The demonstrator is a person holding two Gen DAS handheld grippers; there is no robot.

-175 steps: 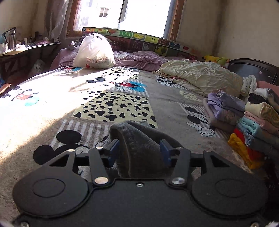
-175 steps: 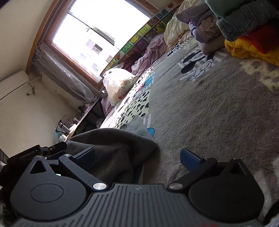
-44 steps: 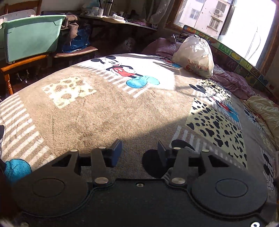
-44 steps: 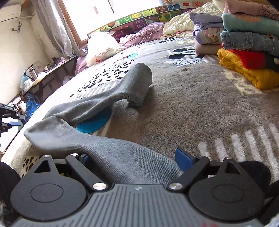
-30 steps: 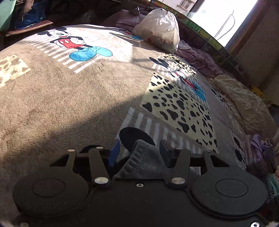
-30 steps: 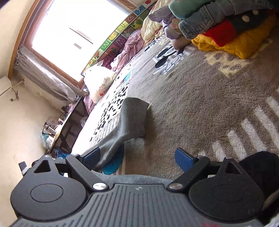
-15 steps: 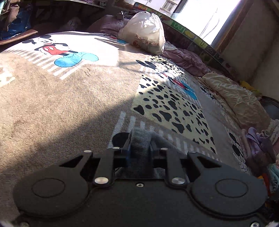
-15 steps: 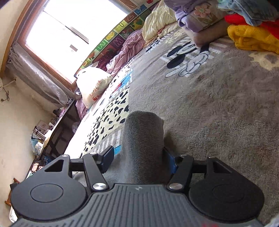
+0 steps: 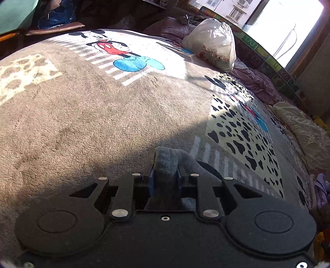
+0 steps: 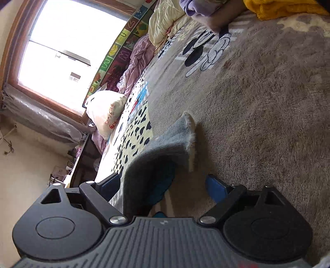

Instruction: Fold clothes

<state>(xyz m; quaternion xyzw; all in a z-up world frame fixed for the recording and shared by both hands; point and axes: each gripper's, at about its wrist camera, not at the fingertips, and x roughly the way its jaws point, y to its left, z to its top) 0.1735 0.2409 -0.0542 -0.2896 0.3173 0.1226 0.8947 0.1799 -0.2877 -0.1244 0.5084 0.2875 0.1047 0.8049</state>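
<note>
A long grey knitted garment (image 9: 168, 162) lies on the patterned bed blanket (image 9: 82, 115). My left gripper (image 9: 165, 175) is shut on one end of it, the cloth bunched between the blue pads, low over the blanket. In the right wrist view the other end of the grey garment (image 10: 165, 146) arches up over the blanket (image 10: 268, 103). My right gripper (image 10: 163, 183) is open around it, the cloth lying against the left finger and clear of the right finger (image 10: 216, 187).
A white plastic bag (image 9: 212, 45) sits by the window at the far side, beside a purple blanket (image 9: 253, 82) and a cream quilt (image 9: 303, 134). A stack of folded clothes, yellow (image 10: 284, 8) and purple, stands at the right. A chair and clutter line the left side.
My left gripper has stayed shut on the garment end and swung left. My right gripper has opened off the grey cloth and tilted, and the cloth now arches loosely between its fingers.
</note>
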